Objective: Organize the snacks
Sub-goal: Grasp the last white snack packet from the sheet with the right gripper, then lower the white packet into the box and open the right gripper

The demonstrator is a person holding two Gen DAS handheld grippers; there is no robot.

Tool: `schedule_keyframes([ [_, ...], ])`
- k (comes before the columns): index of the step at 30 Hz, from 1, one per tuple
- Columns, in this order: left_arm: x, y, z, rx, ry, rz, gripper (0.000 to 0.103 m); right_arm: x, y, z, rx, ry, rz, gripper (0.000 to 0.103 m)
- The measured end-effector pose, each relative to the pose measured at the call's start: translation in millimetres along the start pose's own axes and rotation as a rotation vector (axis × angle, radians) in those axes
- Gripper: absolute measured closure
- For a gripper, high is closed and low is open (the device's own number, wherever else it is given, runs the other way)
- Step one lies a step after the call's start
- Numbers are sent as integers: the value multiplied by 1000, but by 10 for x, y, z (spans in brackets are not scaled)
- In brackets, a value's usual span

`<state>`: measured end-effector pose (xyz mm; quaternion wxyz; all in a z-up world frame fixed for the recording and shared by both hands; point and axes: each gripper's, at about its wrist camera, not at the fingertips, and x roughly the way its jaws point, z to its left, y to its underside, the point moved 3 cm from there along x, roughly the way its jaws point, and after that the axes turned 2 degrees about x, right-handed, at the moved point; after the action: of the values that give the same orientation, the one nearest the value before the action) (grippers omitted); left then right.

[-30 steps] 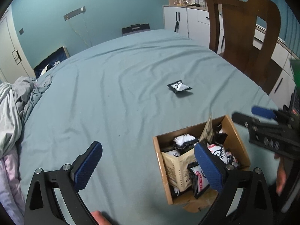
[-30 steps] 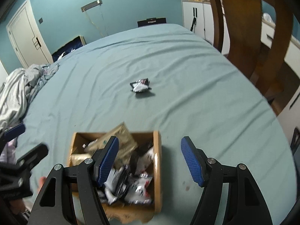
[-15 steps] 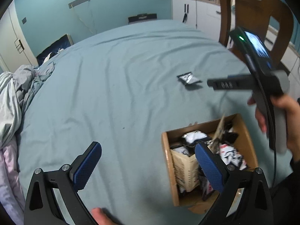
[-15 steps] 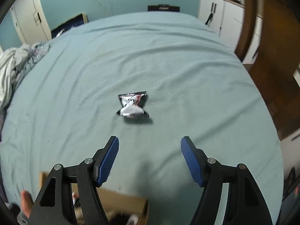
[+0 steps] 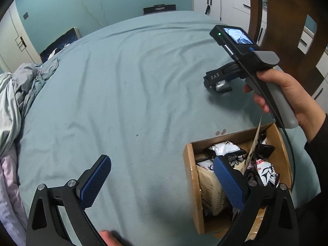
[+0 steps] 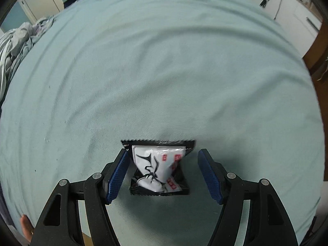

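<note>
A black-and-white snack packet (image 6: 158,169) with red marks lies on the teal cloth between my right gripper's (image 6: 164,173) open blue pads; the left pad touches or nearly touches it, the right pad stands apart. In the left wrist view the right gripper (image 5: 220,81) sits low over that packet (image 5: 222,86), far right. A cardboard box (image 5: 190,184) holding several snack packets stands at the near right. My left gripper (image 5: 162,181) is open and empty, its right pad over the box's left part.
A wooden chair (image 5: 287,20) stands at the table's far right edge. Crumpled grey bedding (image 5: 18,94) lies off the left edge. White cabinets (image 5: 221,2) line the back wall. Teal cloth (image 5: 123,82) covers the table.
My right gripper has moved forward from over the box and down onto the lone packet, which now lies between its pads. My left gripper has stayed near the box.
</note>
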<state>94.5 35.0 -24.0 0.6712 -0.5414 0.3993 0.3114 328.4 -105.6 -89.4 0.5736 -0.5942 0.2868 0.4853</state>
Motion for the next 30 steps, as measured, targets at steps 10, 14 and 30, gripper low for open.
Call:
schedule_keyframes([
  [10,-60,7,116,-16,-60,-30,1,-469,386,-235,183,-95,-105,65],
  [14,-182,29,179,-19,-114,-79,1,-950,789,-182,176,-84,-151,65],
  [30,-511,189,217,-38,-92,-182,1,-2008,2166,326,116,-164,-375,62],
])
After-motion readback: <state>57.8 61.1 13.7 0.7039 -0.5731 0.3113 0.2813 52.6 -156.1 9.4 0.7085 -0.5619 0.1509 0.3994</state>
